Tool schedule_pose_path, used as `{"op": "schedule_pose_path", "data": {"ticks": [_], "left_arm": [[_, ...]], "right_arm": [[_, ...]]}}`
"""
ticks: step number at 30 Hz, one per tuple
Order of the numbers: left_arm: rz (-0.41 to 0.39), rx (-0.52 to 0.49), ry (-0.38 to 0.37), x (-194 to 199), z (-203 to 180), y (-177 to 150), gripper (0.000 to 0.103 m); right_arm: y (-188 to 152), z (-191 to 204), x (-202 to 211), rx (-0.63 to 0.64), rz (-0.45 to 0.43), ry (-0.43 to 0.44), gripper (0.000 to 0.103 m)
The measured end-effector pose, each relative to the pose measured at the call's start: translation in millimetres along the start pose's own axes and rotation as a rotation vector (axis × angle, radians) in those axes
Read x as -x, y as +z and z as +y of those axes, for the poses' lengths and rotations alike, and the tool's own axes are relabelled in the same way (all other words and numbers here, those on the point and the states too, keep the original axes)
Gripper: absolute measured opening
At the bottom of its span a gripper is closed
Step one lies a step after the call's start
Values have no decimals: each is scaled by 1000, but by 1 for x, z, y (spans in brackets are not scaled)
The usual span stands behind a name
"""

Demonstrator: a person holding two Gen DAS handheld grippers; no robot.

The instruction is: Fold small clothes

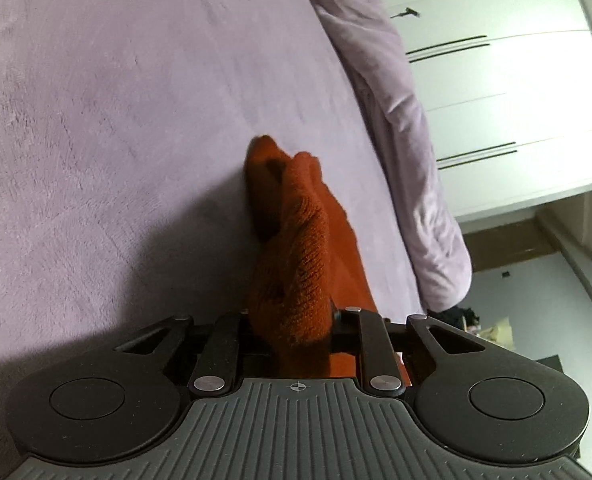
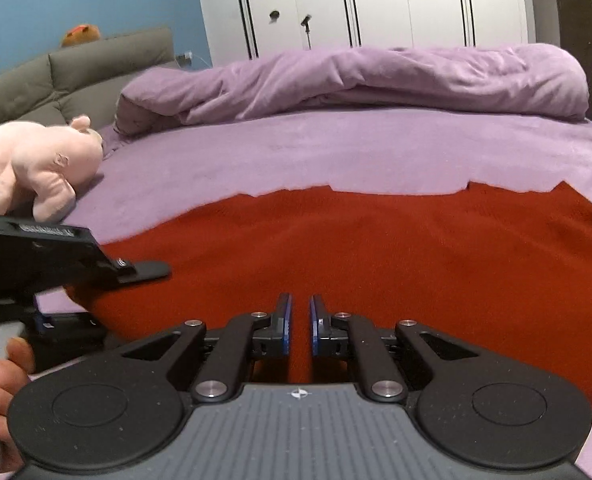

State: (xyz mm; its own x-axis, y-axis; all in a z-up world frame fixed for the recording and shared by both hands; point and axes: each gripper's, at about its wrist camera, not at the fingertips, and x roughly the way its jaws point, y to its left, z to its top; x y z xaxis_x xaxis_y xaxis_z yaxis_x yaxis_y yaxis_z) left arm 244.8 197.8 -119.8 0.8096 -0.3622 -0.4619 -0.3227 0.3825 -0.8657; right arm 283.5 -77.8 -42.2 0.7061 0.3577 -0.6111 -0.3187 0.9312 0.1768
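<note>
A red knit garment [image 2: 375, 248] lies spread flat on the lilac bed [image 2: 335, 152]. My left gripper [image 1: 292, 312] is shut on a bunched fold of the garment [image 1: 296, 240], lifted off the sheet; the cloth hides its pads. In the right wrist view the left gripper [image 2: 136, 276] sits at the garment's left edge, with a hand [image 2: 0, 380] on its handle. My right gripper [image 2: 300, 304] hovers over the near part of the garment. Its blue pads [image 2: 286, 320] stand almost together, with a slim gap and nothing between them.
A rumpled lilac duvet [image 2: 375, 76] is piled along the far side of the bed. A pink plush pig [image 2: 44, 160] lies at the left by a grey padded headboard [image 2: 96, 64]. White wardrobe doors [image 2: 375, 0] stand behind the bed.
</note>
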Motion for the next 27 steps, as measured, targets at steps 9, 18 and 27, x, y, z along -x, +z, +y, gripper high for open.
{"op": "schedule_pose_path", "data": {"ticks": [9, 18, 27], "left_arm": [[-4, 161, 2, -7, 12, 11, 24], [-24, -600, 181, 0, -124, -22, 22], [223, -1183, 146, -71, -195, -164, 26]], "right_arm": [[1, -19, 20, -54, 3, 42, 9], [-13, -96, 82, -264, -121, -118, 10], [-23, -146, 99, -413, -151, -170, 10]]}}
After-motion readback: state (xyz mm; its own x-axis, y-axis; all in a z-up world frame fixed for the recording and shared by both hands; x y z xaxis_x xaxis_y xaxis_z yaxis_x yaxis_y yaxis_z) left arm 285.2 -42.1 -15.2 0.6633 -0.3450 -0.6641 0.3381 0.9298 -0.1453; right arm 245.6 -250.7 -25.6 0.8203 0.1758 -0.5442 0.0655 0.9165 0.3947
